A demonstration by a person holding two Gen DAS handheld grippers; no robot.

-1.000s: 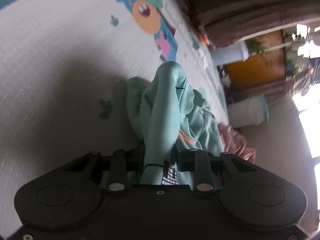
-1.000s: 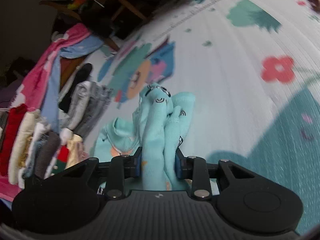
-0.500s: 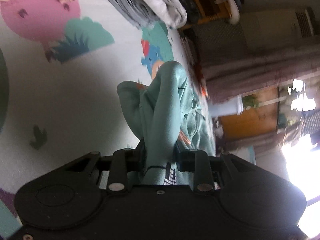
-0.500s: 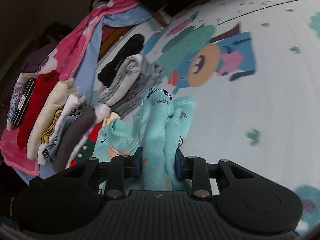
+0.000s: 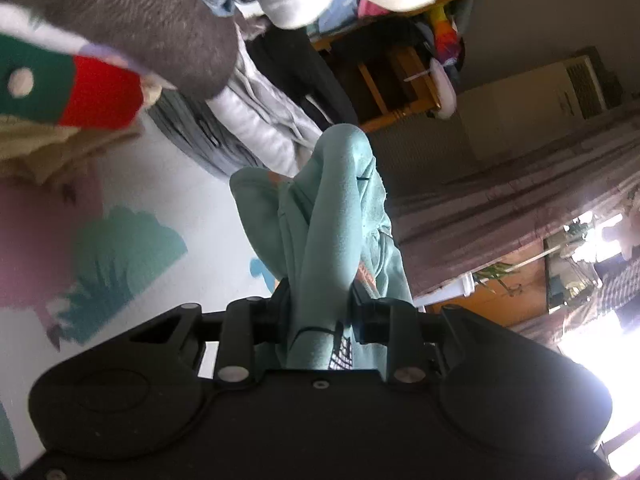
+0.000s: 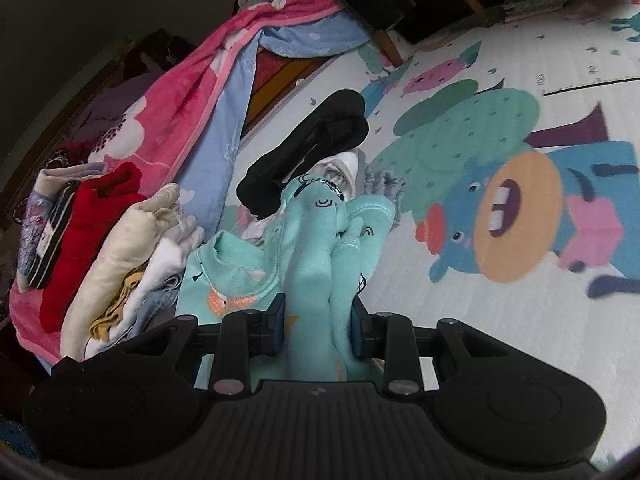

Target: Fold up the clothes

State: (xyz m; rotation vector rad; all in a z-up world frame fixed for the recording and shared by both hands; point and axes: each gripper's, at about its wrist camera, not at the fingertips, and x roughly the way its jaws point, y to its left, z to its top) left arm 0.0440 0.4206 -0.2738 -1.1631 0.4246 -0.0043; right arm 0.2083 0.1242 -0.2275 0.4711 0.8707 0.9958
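Note:
A folded mint-green garment with small prints hangs between both grippers. My left gripper [image 5: 320, 312] is shut on the garment [image 5: 332, 216], which bunches up in front of the jaws. My right gripper [image 6: 318, 320] is shut on the other end of the garment [image 6: 320, 248], above the patterned play mat [image 6: 500, 300]. A row of folded clothes [image 6: 120, 240] lies just left of the garment in the right wrist view and fills the upper left of the left wrist view [image 5: 120, 28].
A pink and blue blanket [image 6: 224, 80] lies behind the stack. A black folded item [image 6: 308, 148] and grey and white clothes [image 5: 256, 120] lie ahead. A wooden chair [image 5: 400, 80], a white appliance [image 5: 540, 100] and curtains [image 5: 500, 208] stand beyond the mat.
Both grippers have carried the mint garment across the mat toward the row of folded clothes, which now looms close. Both stay shut on it.

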